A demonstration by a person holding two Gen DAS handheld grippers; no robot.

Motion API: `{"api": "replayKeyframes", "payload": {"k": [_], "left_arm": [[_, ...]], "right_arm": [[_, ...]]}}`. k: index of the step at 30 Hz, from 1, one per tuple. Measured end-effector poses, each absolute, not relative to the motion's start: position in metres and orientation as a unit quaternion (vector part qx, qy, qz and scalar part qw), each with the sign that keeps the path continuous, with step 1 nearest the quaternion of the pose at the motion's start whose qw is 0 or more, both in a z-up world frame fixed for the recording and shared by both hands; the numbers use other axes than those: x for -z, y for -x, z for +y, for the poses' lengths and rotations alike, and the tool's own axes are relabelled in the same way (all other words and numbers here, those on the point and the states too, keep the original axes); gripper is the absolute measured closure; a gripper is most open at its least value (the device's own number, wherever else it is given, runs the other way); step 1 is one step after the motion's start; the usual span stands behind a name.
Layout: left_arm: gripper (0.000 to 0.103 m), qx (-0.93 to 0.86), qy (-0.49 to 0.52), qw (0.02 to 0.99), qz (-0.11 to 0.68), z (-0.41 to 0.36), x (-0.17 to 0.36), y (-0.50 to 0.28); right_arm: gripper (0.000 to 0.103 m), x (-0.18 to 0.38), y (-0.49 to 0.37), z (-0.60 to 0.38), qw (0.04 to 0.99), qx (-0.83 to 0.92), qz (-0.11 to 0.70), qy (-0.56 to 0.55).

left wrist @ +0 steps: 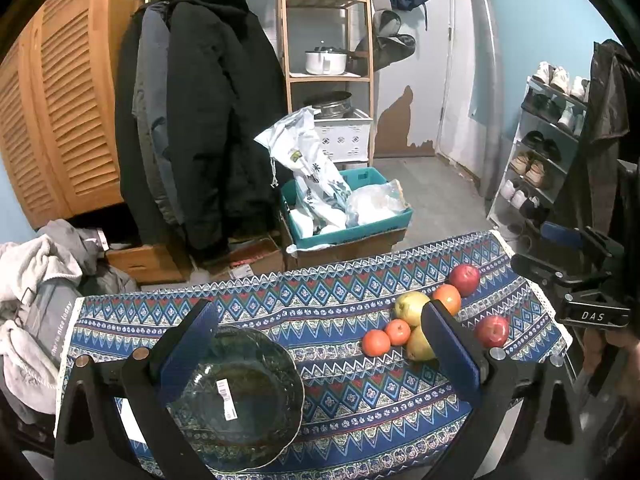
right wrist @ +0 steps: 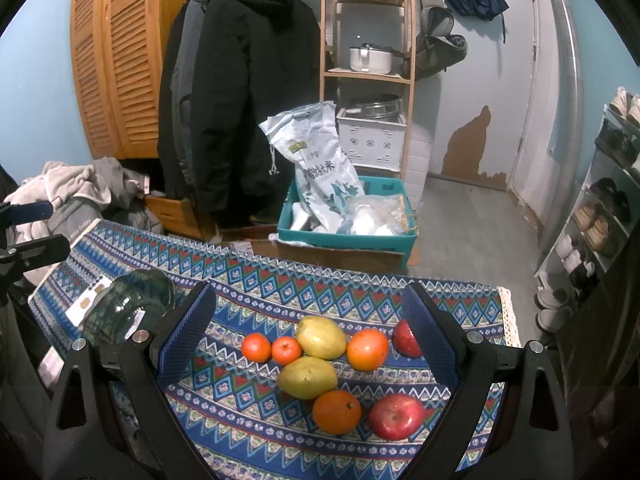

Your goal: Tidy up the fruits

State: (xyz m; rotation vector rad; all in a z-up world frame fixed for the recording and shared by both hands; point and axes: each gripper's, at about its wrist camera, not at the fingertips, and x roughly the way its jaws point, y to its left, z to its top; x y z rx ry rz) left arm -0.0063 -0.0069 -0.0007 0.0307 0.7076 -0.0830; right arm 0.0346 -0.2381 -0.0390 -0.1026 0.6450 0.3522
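A cluster of fruit lies on the blue patterned tablecloth (right wrist: 360,288): two yellow-green pears (right wrist: 320,337) (right wrist: 307,377), two small tangerines (right wrist: 256,347) (right wrist: 286,350), two oranges (right wrist: 367,349) (right wrist: 336,412) and two red apples (right wrist: 396,416) (right wrist: 406,338). My right gripper (right wrist: 309,290) hovers open over this cluster, holding nothing. An empty dark glass bowl (left wrist: 236,396) with a white label sits at the table's left. My left gripper (left wrist: 319,305) is open just above and right of the bowl, its left finger (left wrist: 192,340) over the bowl's rim. The fruit (left wrist: 412,307) lies right of the bowl.
Past the table's far edge stands a teal crate (right wrist: 348,240) of bags on a cardboard box. Dark coats (left wrist: 208,120) hang at the back, laundry (left wrist: 36,264) is piled at the left, and a shoe rack (left wrist: 536,152) stands at the right. A hand (left wrist: 608,344) holds the right gripper's body.
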Motion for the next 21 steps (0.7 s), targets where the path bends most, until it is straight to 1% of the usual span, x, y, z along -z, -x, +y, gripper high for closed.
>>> {"api": "replayKeyframes", "payload": {"k": [21], "left_arm": [[0.001, 0.042, -0.013, 0.937, 0.346, -0.0081, 0.0018, 0.007]], "right_arm": [[0.011, 0.0384, -0.0357, -0.2453, 0.932, -0.167, 0.318, 0.048]]}}
